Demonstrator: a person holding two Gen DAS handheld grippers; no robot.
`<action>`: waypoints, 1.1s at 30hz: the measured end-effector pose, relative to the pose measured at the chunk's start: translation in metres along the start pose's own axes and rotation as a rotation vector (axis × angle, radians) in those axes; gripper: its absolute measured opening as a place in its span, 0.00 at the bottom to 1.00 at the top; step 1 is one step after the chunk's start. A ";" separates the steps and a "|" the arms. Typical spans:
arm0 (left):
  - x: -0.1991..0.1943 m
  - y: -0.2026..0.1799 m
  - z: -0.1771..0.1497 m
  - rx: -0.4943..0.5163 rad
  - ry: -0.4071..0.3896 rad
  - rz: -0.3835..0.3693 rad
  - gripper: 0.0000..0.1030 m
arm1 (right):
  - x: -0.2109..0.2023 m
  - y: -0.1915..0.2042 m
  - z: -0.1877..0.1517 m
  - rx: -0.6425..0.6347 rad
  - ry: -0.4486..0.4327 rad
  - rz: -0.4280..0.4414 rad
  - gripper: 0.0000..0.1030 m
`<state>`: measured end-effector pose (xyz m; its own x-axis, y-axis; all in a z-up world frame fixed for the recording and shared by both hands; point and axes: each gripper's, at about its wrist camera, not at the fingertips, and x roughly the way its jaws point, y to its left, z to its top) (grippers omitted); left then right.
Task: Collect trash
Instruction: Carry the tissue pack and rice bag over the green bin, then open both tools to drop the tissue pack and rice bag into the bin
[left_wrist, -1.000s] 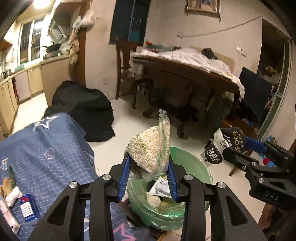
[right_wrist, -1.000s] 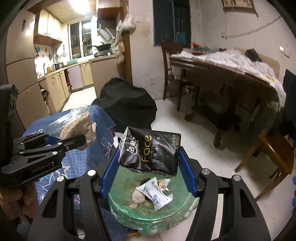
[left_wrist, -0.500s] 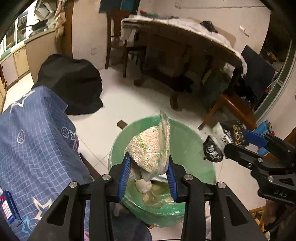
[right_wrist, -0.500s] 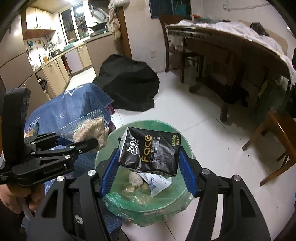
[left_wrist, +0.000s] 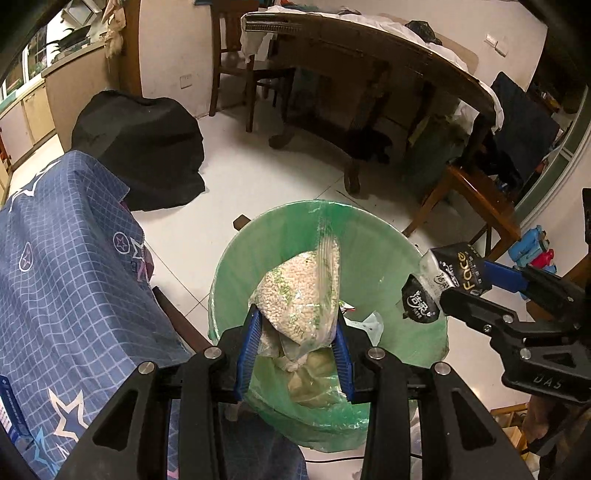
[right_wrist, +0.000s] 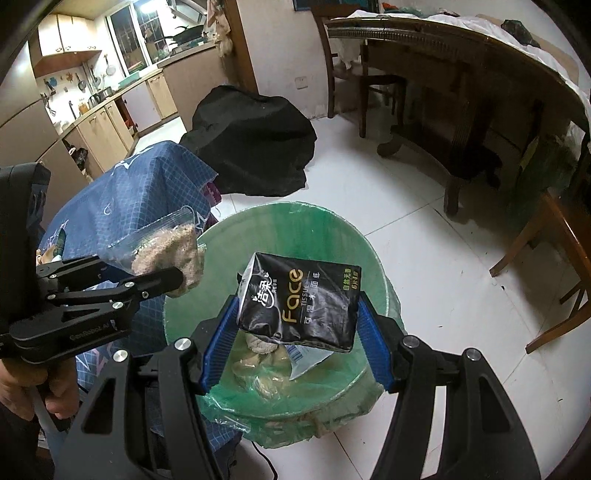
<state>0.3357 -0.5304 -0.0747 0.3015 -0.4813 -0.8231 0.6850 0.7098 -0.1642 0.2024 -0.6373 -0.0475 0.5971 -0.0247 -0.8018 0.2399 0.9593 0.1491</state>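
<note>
A clear grain bag (left_wrist: 301, 295) is clamped between the jaws of the left gripper (left_wrist: 295, 347), long axis running forward and up from them; a black tissue pack (right_wrist: 301, 301) is clamped broadside in the right gripper (right_wrist: 295, 332). The green-lined bin (left_wrist: 258, 251) is seen directly below and ahead of both jaw sets. Both loads are judged to hang over its mouth, the left one more centrally, so release alone appears needed.

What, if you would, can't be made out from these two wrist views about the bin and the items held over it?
- Bottom of the green-lined round bin: left wrist view, hidden by the clear plastic bag of pale grains in the left gripper.
- White wrapper in the bin: right wrist view, mostly hidden by the black tissue pack in the right gripper.
- Pack's small print: too small.
</note>
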 end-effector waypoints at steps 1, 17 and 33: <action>0.001 0.001 0.001 0.001 0.001 0.000 0.37 | 0.000 0.000 0.000 0.000 0.000 0.002 0.58; 0.001 0.013 0.009 -0.048 -0.015 0.024 0.73 | 0.000 -0.011 0.007 0.027 -0.025 -0.001 0.71; -0.011 0.008 0.003 -0.035 -0.028 0.033 0.73 | -0.011 -0.008 0.004 0.026 -0.051 0.015 0.71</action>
<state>0.3395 -0.5207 -0.0655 0.3427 -0.4711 -0.8128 0.6505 0.7432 -0.1565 0.1973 -0.6462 -0.0379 0.6393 -0.0250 -0.7686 0.2500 0.9519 0.1770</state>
